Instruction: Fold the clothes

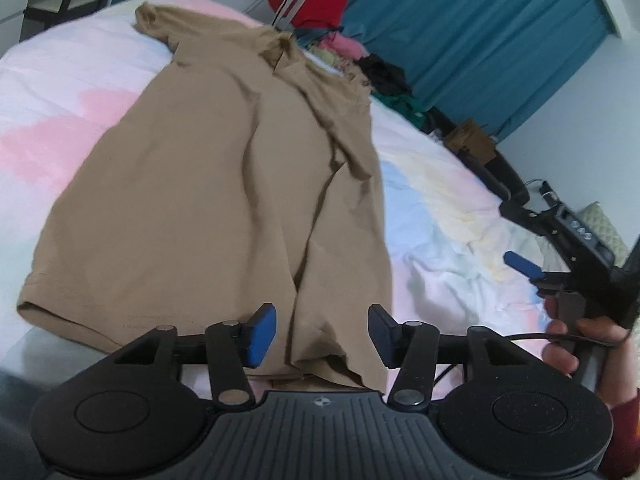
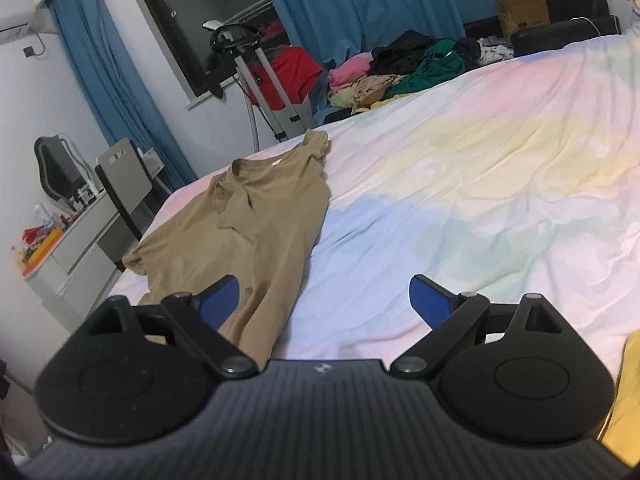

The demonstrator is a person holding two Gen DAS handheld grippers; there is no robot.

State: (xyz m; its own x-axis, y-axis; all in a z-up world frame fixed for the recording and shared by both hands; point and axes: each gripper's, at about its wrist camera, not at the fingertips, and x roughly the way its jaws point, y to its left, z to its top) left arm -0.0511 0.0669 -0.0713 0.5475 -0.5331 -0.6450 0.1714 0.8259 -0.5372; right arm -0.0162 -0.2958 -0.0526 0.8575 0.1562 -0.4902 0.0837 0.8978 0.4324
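Observation:
A tan t-shirt (image 1: 208,200) lies on the pastel bedsheet (image 1: 440,240), its right side folded over the body, collar at the far end. My left gripper (image 1: 322,334) hovers open just above the shirt's near hem, blue pads apart with nothing between them. In the right wrist view the same shirt (image 2: 256,224) lies to the left. My right gripper (image 2: 324,300) is open over the bare sheet (image 2: 460,200) beside the shirt, its left pad (image 2: 220,300) over the shirt's edge. The right gripper (image 1: 520,264) also shows at the right edge of the left view, held by a hand (image 1: 580,344).
A pile of mixed clothes (image 2: 400,68) sits at the bed's far edge before teal curtains (image 2: 380,0). A garment steamer stand (image 2: 260,76) with a red garment (image 2: 296,76), a chair (image 2: 124,184) and a cluttered desk (image 2: 52,248) are on the left. Something yellow (image 2: 628,392) lies at the near right.

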